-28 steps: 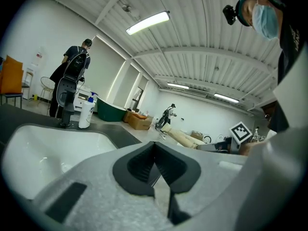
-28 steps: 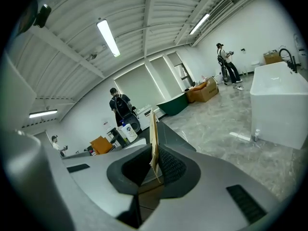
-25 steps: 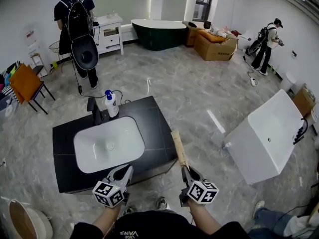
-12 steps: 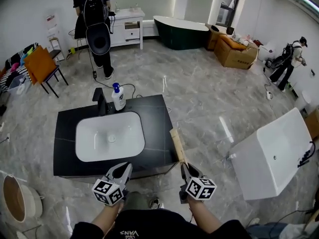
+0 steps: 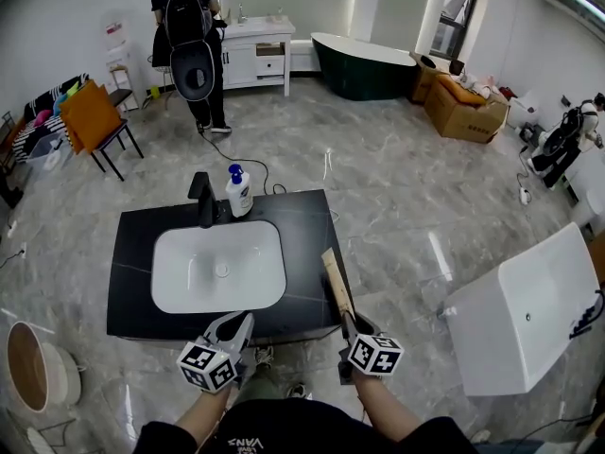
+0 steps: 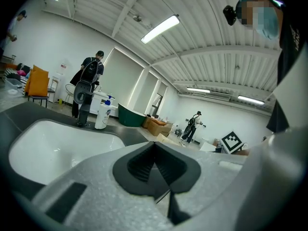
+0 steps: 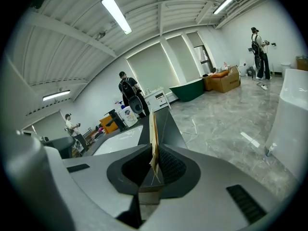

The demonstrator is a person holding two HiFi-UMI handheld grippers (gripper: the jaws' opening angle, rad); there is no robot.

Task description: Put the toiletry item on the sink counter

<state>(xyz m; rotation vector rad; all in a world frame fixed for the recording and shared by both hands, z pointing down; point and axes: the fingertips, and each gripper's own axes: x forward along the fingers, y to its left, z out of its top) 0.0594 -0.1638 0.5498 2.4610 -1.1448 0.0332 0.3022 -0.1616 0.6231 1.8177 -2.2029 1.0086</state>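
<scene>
The toiletry item is a long, flat tan box [image 5: 336, 282]. My right gripper [image 5: 347, 322] is shut on its near end, and in the right gripper view the box [image 7: 153, 129] stands on edge between the pads. Its far end points over the right front corner of the black sink counter [image 5: 307, 225], which carries a white basin [image 5: 219, 269]. My left gripper [image 5: 234, 327] hangs at the counter's front edge; its jaws [image 6: 155, 160] are shut with nothing in them.
A black tap [image 5: 202, 200] and a white pump bottle [image 5: 238, 192] stand behind the basin. A white bathtub [image 5: 526, 312] lies on the floor to the right. A person with a backpack [image 5: 192, 36] stands at a far white cabinet. A round basket [image 5: 33, 378] sits at lower left.
The right gripper has carried the box lower and closer to the counter's right front corner. The counter now sits nearer and more centred in view. The left gripper has hardly moved.
</scene>
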